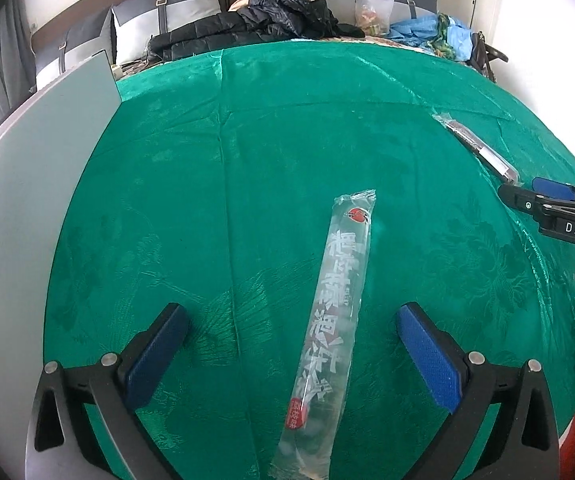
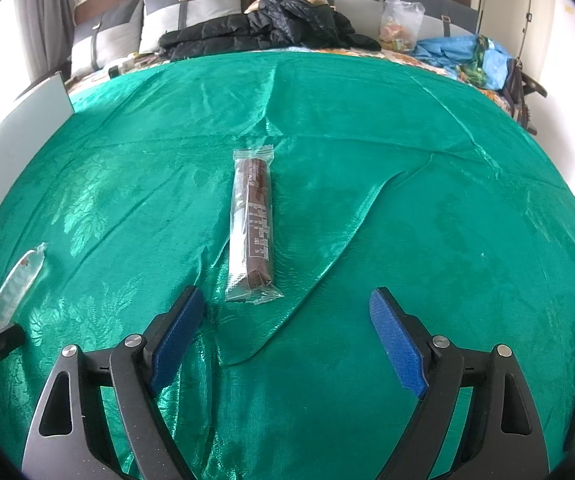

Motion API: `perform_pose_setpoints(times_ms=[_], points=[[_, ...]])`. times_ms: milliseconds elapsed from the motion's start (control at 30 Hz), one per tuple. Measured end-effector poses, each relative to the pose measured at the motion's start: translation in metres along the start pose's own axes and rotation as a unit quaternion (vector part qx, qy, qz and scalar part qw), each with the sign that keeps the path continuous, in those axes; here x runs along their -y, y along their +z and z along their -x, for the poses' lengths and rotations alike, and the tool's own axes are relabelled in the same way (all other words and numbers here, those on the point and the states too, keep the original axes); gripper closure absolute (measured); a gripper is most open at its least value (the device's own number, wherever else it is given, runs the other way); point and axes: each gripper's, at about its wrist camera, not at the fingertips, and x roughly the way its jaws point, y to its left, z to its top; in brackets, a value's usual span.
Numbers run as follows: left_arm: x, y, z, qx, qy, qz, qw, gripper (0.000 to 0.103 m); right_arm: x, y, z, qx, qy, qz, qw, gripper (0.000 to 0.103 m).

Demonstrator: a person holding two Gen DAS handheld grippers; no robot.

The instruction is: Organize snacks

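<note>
1. The left gripper stood wide apart; the clear snack lay on the green cloth between its fingers, not touched.
2. The right gripper was also spread and empty.
3. The brown snack lay just ahead of it on the cloth.

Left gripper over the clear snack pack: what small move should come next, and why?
Probably draw the left gripper back off the clear snack pack. Its jaws stand wide open, the pads clear of the wrapper on both sides, and the pack lies flat on the green cloth, roughly parallel to the brown snack bar, so it looks already placed.
</note>
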Motion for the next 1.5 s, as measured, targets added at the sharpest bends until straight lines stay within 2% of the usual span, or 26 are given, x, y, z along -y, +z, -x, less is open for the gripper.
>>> perform_pose_setpoints(times_ms=[233,300,333,367,400,433,500,567,733,767,800,833,867,933,967,1100,1200,1300,1400,1500], points=[[-0.002,-0.003,0.004,0.0,-0.001,0.0,1.0,0.0,0.0,0.0,0.0,0.0,0.0,0.0,1.0,0.016],[-0.003,-0.002,0.006,-0.012,-0.006,-0.003,0.9999,0.004,0.0,0.0,0.0,0.0,0.001,0.0,1.0,0.015],[-0.003,-0.001,0.01,-0.013,-0.007,-0.004,0.9999,0.023,0.002,0.0,0.0,0.0,0.002,-0.001,1.0,0.015],[-0.003,-0.001,0.016,-0.013,-0.01,-0.007,0.9998,0.052,0.002,0.0,0.0,-0.003,0.005,-0.001,1.0,0.015],[-0.002,0.001,0.02,-0.017,-0.015,-0.01,0.9997,0.062,0.003,0.005,0.0,-0.025,0.015,0.007,1.0,0.016],[-0.001,0.002,0.021,-0.024,-0.023,-0.012,0.9994,0.084,0.006,0.008,0.0,-0.039,0.027,0.007,0.999,0.017],[-0.001,0.005,0.021,-0.035,-0.033,-0.003,0.9988,0.085,0.013,0.022,0.005,-0.045,0.054,-0.013,0.997,0.017],[-0.007,0.004,0.023,-0.035,-0.053,0.026,0.9976,0.085,0.01,0.041,0.007,-0.049,0.05,-0.016,0.997,0.017],[-0.011,-0.004,0.034,-0.033,-0.071,0.051,0.9956,0.085,-0.028,0.072,-0.025,-0.117,0.034,0.043,0.992,0.02],[-0.013,-0.006,0.039,-0.031,-0.076,0.055,0.9951,0.085,-0.036,0.073,-0.031,-0.123,0.024,0.055,0.991,0.025],[-0.015,-0.007,0.043,-0.029,-0.079,0.059,0.9947,0.085,-0.043,0.073,-0.038,-0.131,0.015,0.065,0.989,0.037],[-0.016,-0.008,0.049,-0.026,-0.085,0.066,0.9938,0.085,-0.046,0.072,-0.042,-0.138,0.013,0.067,0.988,0.04],[-0.019,-0.008,0.054,-0.024,-0.092,0.072,0.9928,0.085,-0.046,0.071,-0.041,-0.129,0.018,0.054,0.99,0.05],[-0.023,-0.008,0.066,-0.016,-0.105,0.085,0.9907,0.085,-0.043,0.07,-0.039,-0.131,0.026,0.032,0.991,0.086],[-0.025,-0.007,0.072,-0.011,-0.111,0.091,0.9896,0.085,-0.04,0.068,-0.035,-0.133,0.026,0.022,0.991,0.085],[-0.041,0.002,0.105,0.022,-0.141,0.125,0.9819,0.085,-0.03,0.065,-0.011,-0.118,0.071,-0.011,0.99,0.085],[-0.059,0.011,0.129,0.048,-0.153,0.146,0.9763,0.085,-0.027,0.064,0.017,-0.098,0.128,-0.047,0.986,0.085],[-0.091,0.018,0.156,0.077,-0.152,0.171,0.9704,0.085,-0.042,0.075,0.051,-0.074,0.177,-0.056,0.98,0.085],[-0.139,0.022,0.182,0.1,-0.134,0.2,0.9654,0.085,-0.076,0.093,0.082,-0.053,0.231,-0.054,0.97,0.085],[-0.199,0.016,0.205,0.117,-0.072,0.218,0.9662,0.085,-0.129,0.11,0.119,-0.031,0.29,-0.031,0.956,0.085]])
